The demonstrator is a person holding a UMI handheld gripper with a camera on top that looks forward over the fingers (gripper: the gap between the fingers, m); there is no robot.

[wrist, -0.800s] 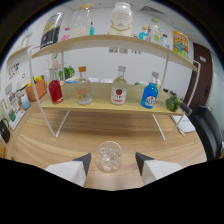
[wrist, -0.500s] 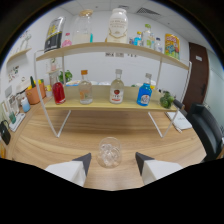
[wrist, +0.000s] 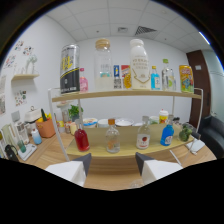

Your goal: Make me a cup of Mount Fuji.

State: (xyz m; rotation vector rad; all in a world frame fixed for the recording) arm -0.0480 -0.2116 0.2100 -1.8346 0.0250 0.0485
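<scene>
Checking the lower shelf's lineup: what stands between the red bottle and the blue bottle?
In the gripper view, two clear bottles: a round one beside the red bottle, and a red-labelled one nearer the blue bottle.

White walls (wrist: 47, 52), panelled ceiling (wrist: 107, 17) (vent inset), dark door (wrist: 207, 82), wooden table (wrist: 47, 156), two-tier shelf rack (wrist: 125, 94).

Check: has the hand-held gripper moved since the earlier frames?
Yes. The hand-held gripper has tilted upward against the fixed shelf rack; ceiling now shows, and the glass is out of view.
</scene>
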